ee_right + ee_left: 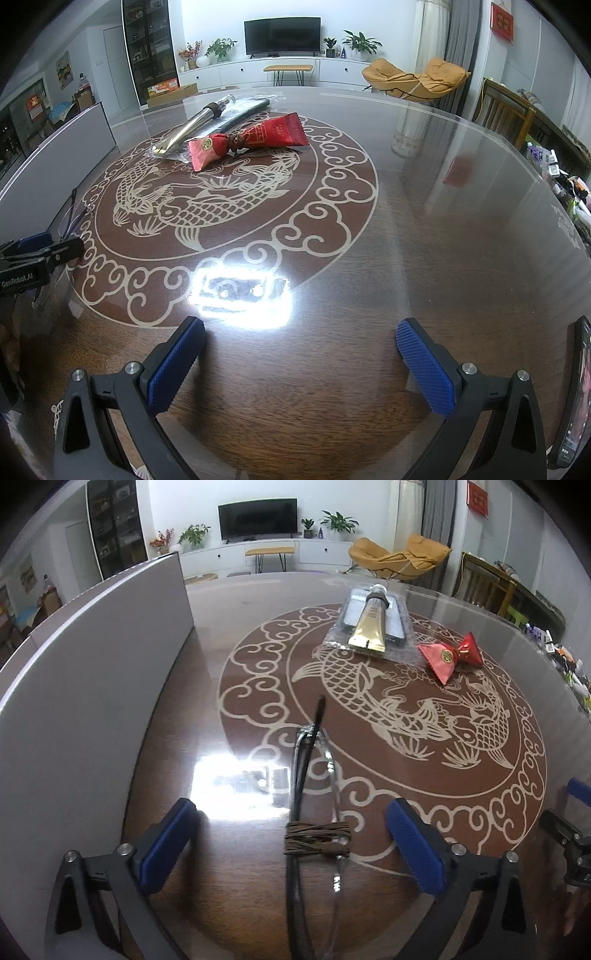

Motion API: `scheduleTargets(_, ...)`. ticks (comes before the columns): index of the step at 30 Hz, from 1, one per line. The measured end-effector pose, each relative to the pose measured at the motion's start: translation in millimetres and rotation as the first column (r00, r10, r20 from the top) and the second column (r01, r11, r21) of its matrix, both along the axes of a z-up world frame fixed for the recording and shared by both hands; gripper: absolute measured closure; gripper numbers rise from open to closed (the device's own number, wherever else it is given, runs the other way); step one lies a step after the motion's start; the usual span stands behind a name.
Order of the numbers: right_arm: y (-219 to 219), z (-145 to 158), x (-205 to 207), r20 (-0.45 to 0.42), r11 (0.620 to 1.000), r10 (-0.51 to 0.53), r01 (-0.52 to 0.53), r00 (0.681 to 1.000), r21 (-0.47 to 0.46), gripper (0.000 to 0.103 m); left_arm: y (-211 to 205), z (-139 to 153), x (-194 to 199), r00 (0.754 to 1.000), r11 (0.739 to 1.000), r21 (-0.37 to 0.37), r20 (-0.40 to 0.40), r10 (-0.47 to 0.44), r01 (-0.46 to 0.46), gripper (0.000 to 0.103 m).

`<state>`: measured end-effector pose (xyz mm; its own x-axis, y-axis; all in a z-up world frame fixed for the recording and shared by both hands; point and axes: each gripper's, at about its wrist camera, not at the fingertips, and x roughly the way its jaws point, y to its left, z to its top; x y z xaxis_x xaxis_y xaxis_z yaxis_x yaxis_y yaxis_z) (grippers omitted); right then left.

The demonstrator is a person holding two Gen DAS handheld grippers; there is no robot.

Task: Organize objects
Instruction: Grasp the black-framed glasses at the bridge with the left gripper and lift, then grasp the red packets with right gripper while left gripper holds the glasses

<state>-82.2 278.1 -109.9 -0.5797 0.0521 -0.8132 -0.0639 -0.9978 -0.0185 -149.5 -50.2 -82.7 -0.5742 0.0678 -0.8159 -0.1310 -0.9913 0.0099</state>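
Folded glasses [310, 812] with dark arms and a brown cord wound round them lie on the table between the open fingers of my left gripper [291, 849], untouched. A gold tube [371, 622] lies on a clear packet [400, 627] at the far side. A red snack wrapper [448, 655] tied with cord lies to its right. In the right wrist view my right gripper [301, 365] is open and empty over bare table, with the red wrapper [247, 142] and gold tube [192, 127] far ahead to the left.
A white box [92, 701] stands along the left of the round table [443, 221]. A phone [576, 398] stands at the right edge. Clutter lies at the table's far right [565, 664]. The left gripper [37, 254] shows at the left edge of the right wrist view.
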Motion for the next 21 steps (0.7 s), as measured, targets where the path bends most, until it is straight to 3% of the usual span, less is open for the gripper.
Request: scheduleTargets(21,0.4,0.4,1.4,-0.001,1.0,0.0,0.0,1.0,0.0,0.0,0.3,0.6,0.4,1.0,1.0,0.002,0.0,-0.001,0.001,0.0)
